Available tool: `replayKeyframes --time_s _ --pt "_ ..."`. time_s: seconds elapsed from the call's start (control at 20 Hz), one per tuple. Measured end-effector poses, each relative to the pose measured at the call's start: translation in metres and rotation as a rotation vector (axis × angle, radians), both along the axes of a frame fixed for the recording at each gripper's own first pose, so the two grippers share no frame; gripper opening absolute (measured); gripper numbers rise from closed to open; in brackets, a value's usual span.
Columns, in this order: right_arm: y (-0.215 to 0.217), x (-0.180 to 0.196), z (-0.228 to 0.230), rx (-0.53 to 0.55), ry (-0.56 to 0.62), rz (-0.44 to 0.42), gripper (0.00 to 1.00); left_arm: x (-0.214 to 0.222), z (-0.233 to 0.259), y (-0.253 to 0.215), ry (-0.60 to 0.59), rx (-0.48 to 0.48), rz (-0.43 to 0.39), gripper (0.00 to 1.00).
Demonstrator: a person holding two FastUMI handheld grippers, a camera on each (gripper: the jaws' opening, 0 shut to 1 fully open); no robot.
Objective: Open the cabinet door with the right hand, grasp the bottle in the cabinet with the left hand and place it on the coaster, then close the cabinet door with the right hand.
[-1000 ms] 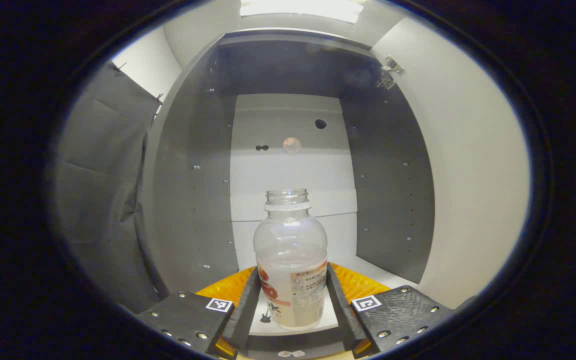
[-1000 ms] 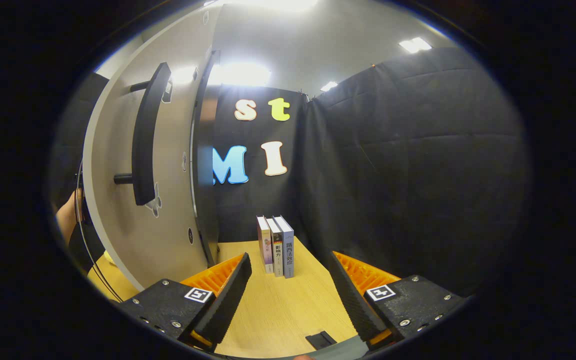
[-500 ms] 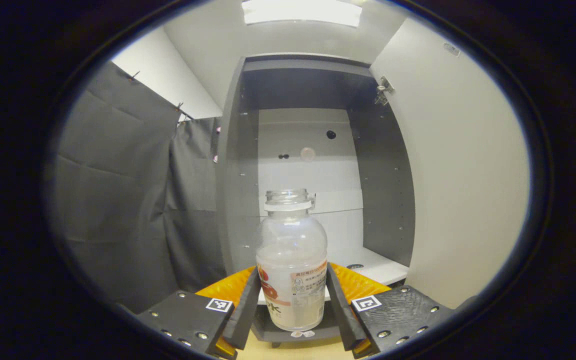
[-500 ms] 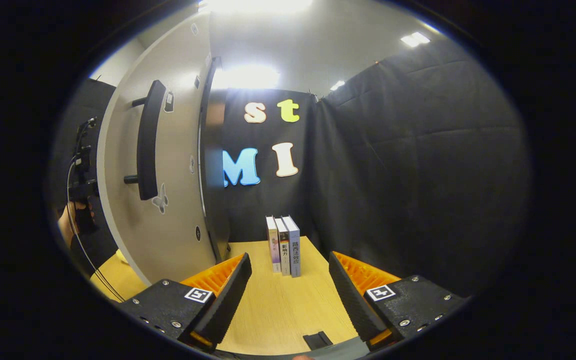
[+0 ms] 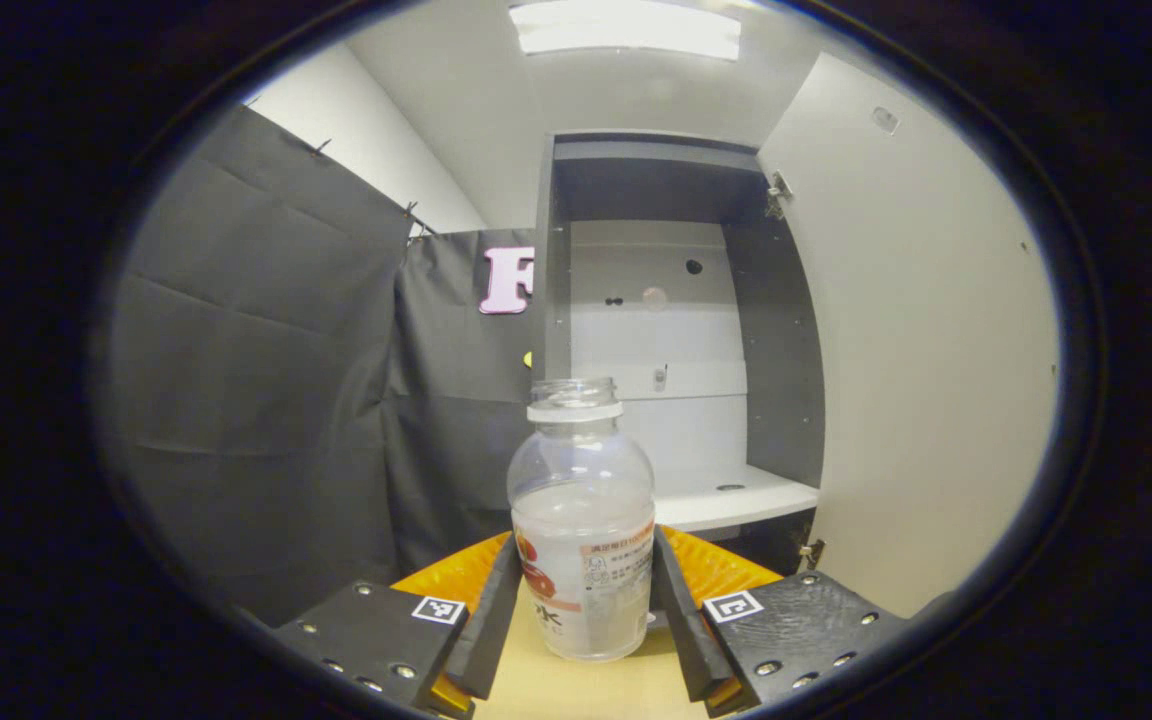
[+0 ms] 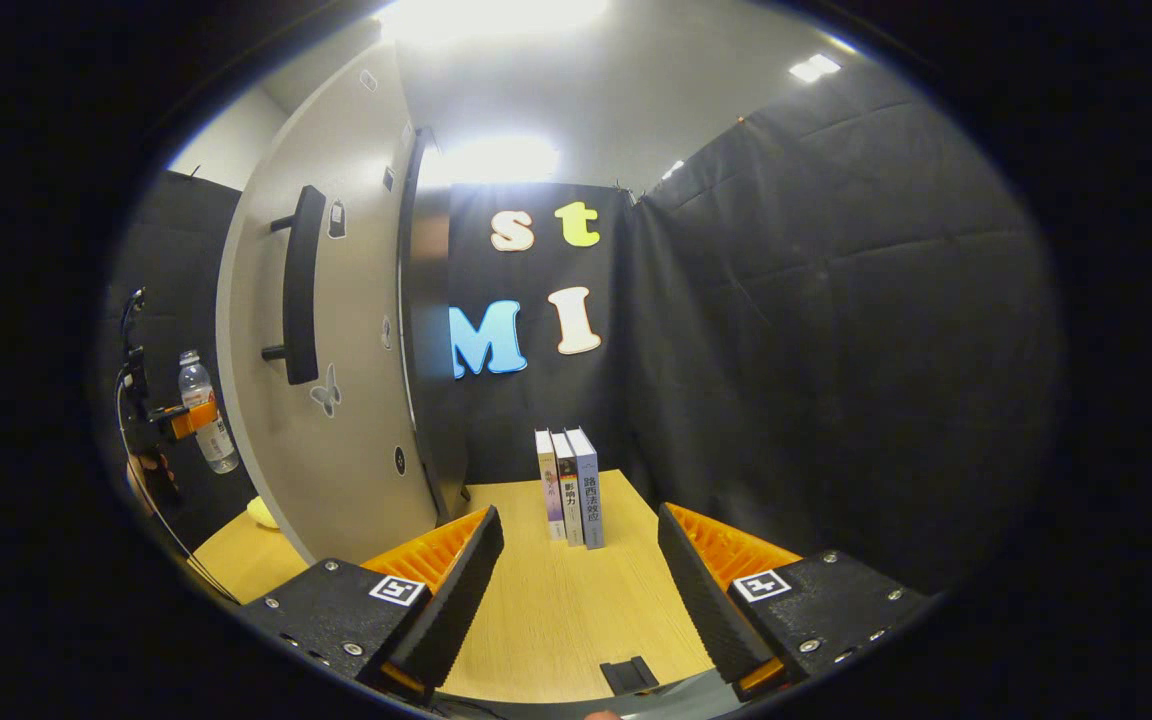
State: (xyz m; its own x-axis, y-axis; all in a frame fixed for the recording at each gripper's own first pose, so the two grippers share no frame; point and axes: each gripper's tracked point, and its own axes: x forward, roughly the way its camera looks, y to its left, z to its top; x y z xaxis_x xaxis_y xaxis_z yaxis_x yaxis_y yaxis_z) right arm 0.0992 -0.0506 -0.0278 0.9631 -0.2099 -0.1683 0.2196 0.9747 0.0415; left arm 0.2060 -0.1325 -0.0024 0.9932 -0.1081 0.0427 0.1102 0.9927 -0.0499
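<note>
A clear capless bottle [image 5: 583,530] with an orange-and-white label stands upright between my left gripper's [image 5: 584,610] fingers, which press on both its sides. It hangs above the wooden table, in front of the grey cabinet [image 5: 666,330], whose white shelf [image 5: 726,495] lies behind it. The white cabinet door [image 5: 926,340] stands open on the right. In the right gripper view the door [image 6: 346,380] with its black handle [image 6: 298,285] is on the left, and past its edge the bottle [image 6: 204,412] shows in the left gripper [image 6: 186,418]. My right gripper [image 6: 581,590] is open over the table. A pale yellow coaster [image 6: 261,512] lies low beside the door.
Three upright books [image 6: 570,486] stand at the back of the wooden table [image 6: 556,610]. Black cloth walls the booth on the right and behind. A small black block [image 6: 626,674] lies on the table near my right gripper.
My left gripper has drawn back out of the cabinet with the bottle, so the cabinet now looks smaller and farther. The right gripper has backed slightly away from the door, still open.
</note>
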Motion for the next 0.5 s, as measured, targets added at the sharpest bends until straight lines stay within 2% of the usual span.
replayKeyframes --time_s 0.15,0.2,0.3,0.4,0.45,0.5 --pt "-0.001 -0.006 -0.005 0.013 -0.003 0.005 0.96 -0.027 -0.017 0.006 0.0 -0.006 -0.012 0.66" --pt "0.0 -0.008 -0.009 0.018 0.003 0.012 0.94 -0.037 -0.027 0.007 0.005 -0.016 -0.016 0.71" --pt "0.001 -0.012 -0.015 0.014 0.016 0.02 0.96 -0.055 -0.049 0.01 0.012 -0.03 -0.022 0.69" --pt "0.002 -0.014 -0.017 -0.002 0.03 0.028 0.95 -0.066 -0.075 0.015 0.037 -0.043 -0.019 0.77" --pt "0.002 -0.016 -0.016 -0.009 0.027 0.028 0.95 -0.071 -0.089 0.017 0.057 -0.049 -0.018 0.71" --pt "0.001 -0.017 -0.014 -0.014 0.017 0.028 0.95 -0.076 -0.102 0.02 0.072 -0.051 -0.016 0.71"
